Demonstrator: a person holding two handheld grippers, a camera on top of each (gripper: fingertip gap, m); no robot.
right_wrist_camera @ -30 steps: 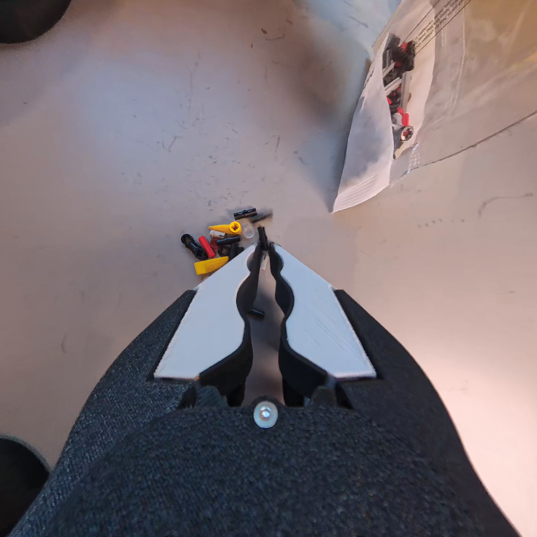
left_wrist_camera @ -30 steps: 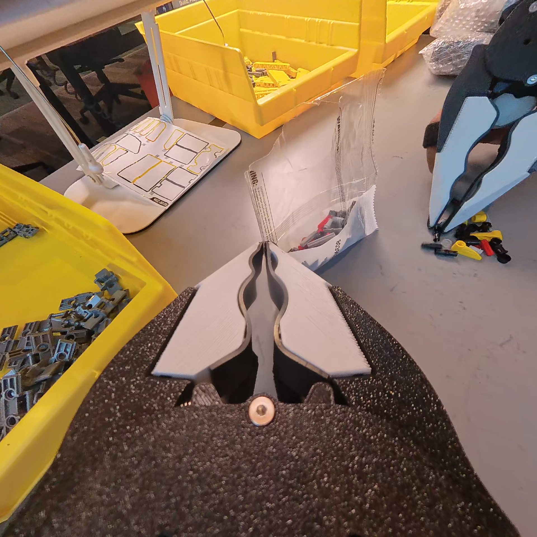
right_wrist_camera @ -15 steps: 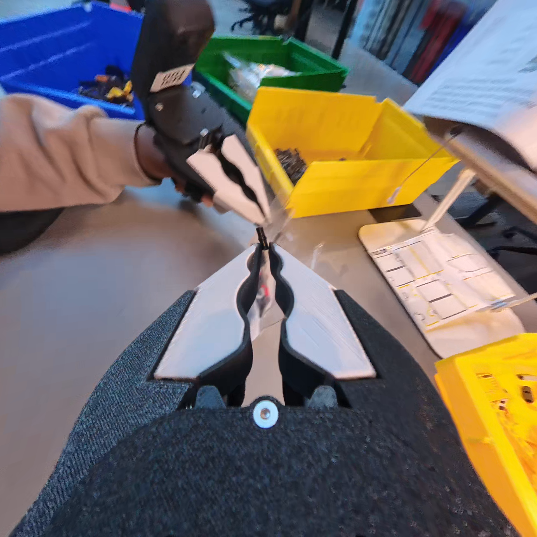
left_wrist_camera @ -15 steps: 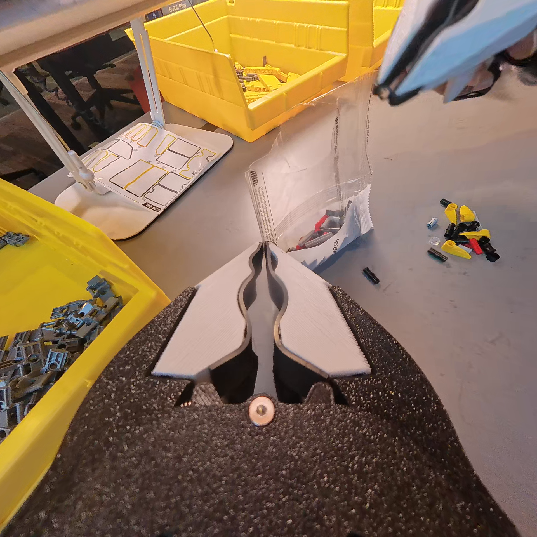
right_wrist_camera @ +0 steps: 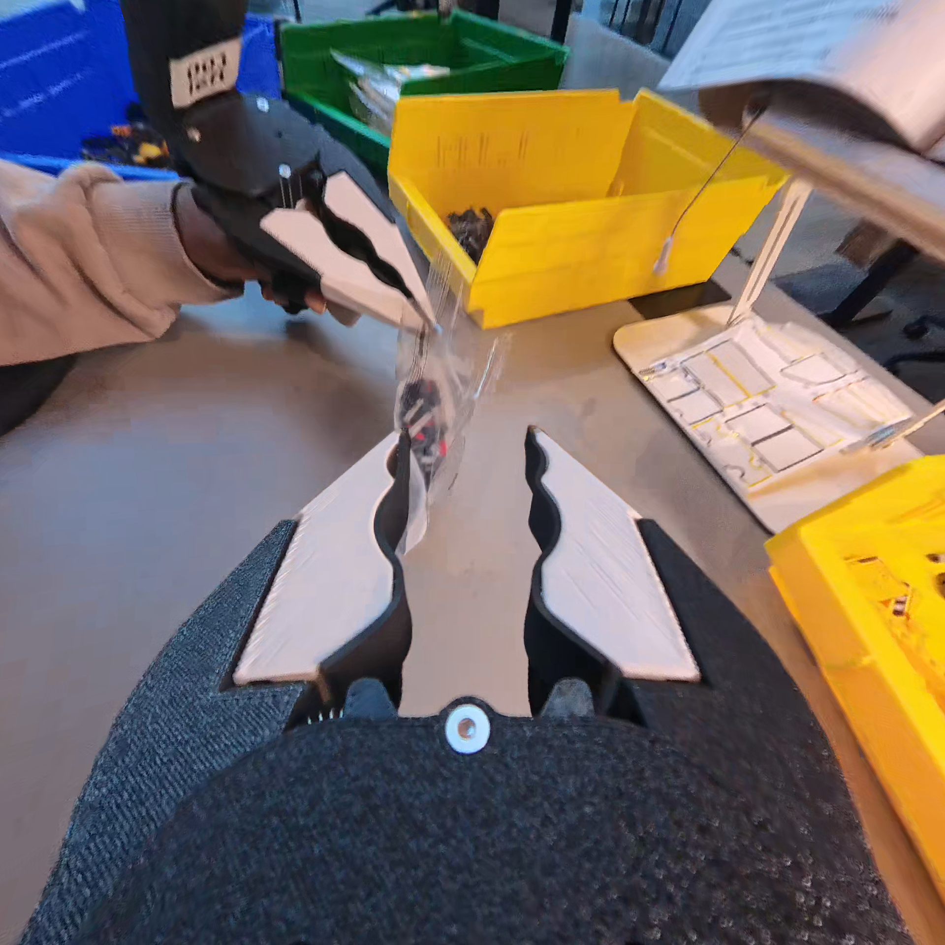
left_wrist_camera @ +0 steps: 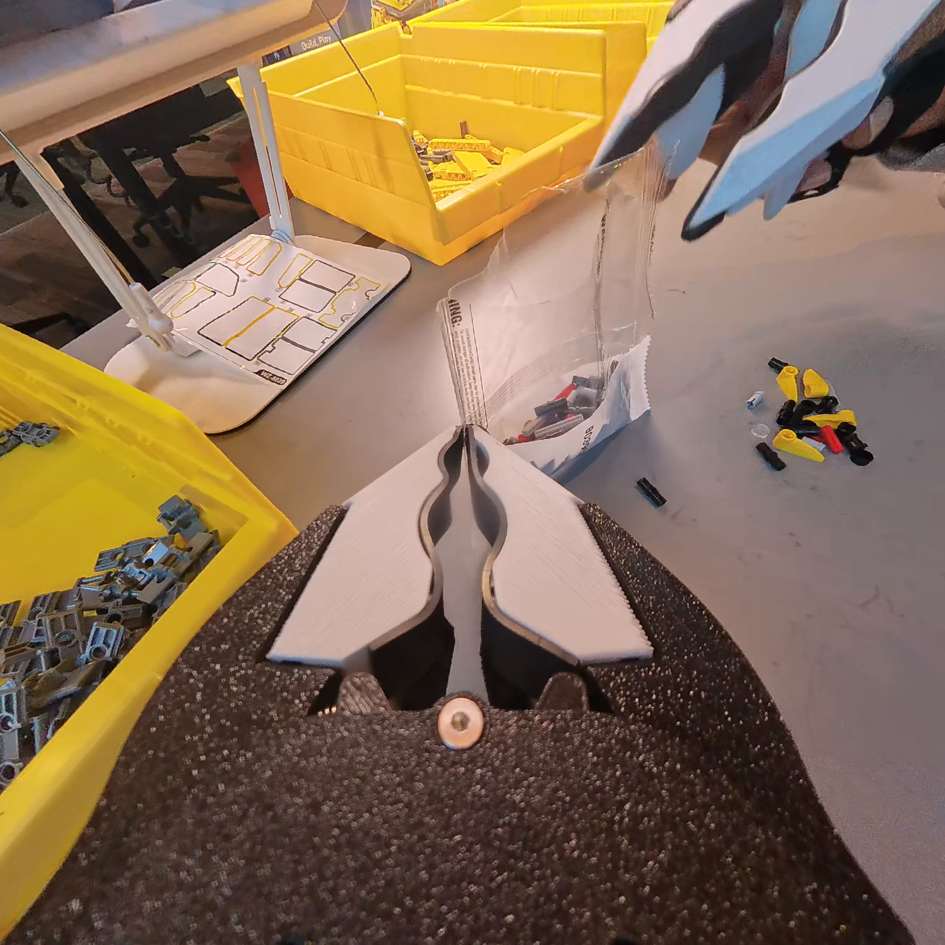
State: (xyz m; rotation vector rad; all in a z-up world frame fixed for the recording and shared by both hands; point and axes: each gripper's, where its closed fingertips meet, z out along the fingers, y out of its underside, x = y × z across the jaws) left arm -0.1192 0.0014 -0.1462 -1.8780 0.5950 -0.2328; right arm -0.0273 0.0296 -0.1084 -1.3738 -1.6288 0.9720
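My left gripper [left_wrist_camera: 465, 430] is shut on one edge of a clear plastic bag [left_wrist_camera: 542, 317] and holds it upright on the grey table [left_wrist_camera: 767, 639]. Small grey, black and red parts [left_wrist_camera: 562, 409] lie in the bag's bottom. My right gripper [right_wrist_camera: 468, 432] is open and empty, and hovers at the bag's open top, with the bag [right_wrist_camera: 440, 388] next to its left finger. In the left wrist view it [left_wrist_camera: 639, 207] shows blurred at the upper right. In the right wrist view the left gripper [right_wrist_camera: 429, 322] pinches the bag.
A pile of small yellow, black and red parts [left_wrist_camera: 813, 424] and one black pin [left_wrist_camera: 650, 492] lie right of the bag. A yellow bin [left_wrist_camera: 153, 409] of grey parts stands on the left, more yellow bins [left_wrist_camera: 460, 215] behind. A white stand base [left_wrist_camera: 169, 378] carries a printed sheet. Green [right_wrist_camera: 511, 56] and blue [right_wrist_camera: 51, 76] bins stand beyond. Across from one pair of fingers to the other is roughly 11 cm. My left gripper's tips are some 10 cm from the black pin [left_wrist_camera: 650, 492].
My right gripper rose from the loose pile with a small black piece at its tips, came over the bag's top and opened. The piece no longer shows. The left gripper stayed put.
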